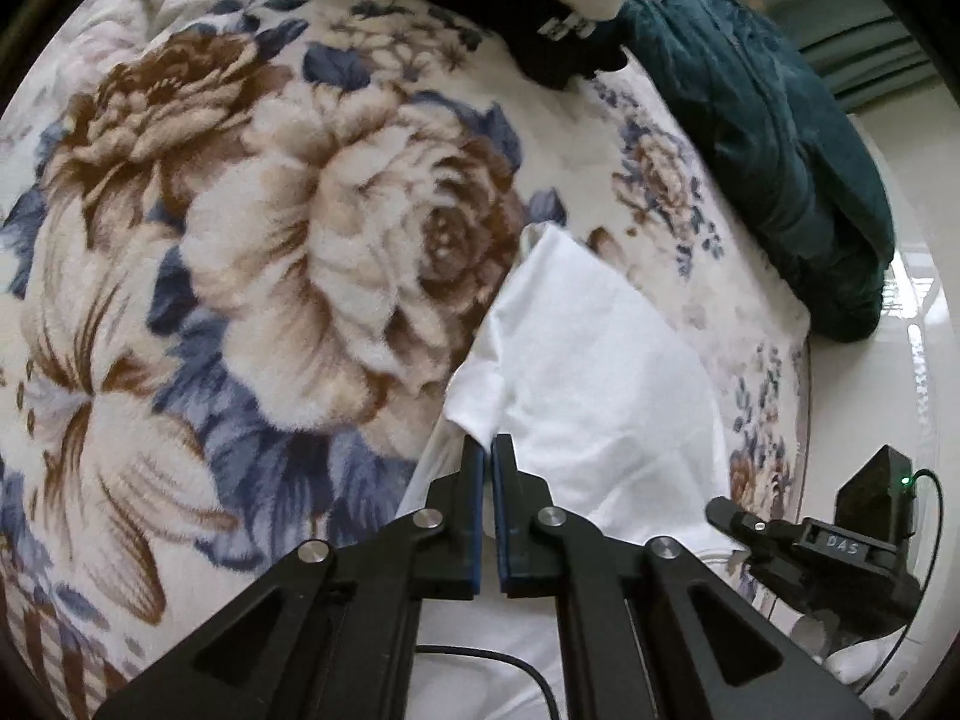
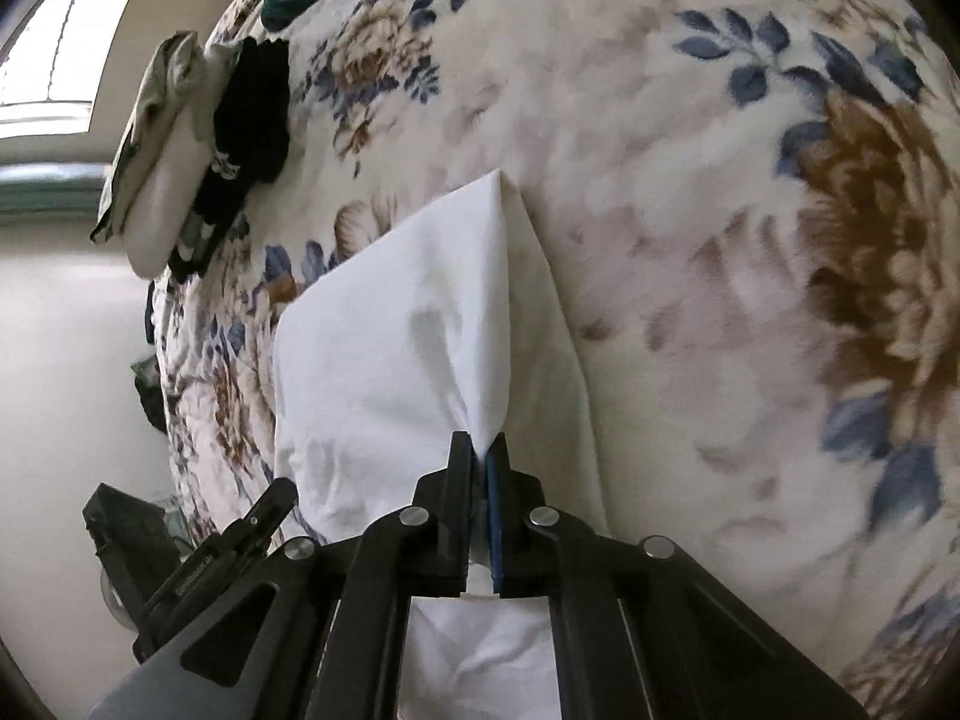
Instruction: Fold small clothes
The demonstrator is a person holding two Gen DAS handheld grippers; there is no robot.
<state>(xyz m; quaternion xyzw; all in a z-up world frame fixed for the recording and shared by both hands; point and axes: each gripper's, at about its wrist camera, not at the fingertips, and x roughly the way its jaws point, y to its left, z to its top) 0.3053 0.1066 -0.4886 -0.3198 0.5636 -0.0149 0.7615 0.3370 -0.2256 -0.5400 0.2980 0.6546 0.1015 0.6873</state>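
Note:
A white garment lies partly folded on a floral blanket. My left gripper is shut on the garment's near edge, cloth pinched between its blue pads. My right gripper is shut on another part of the same white garment, pulling it into a ridge that runs away from the fingers. The right gripper also shows at the lower right of the left wrist view, and the left gripper at the lower left of the right wrist view.
A stack of folded clothes, cream on black, sits at the far side of the blanket; it also shows in the right wrist view. A dark teal cloth lies along the blanket's right edge. The floral blanket spreads wide to the right.

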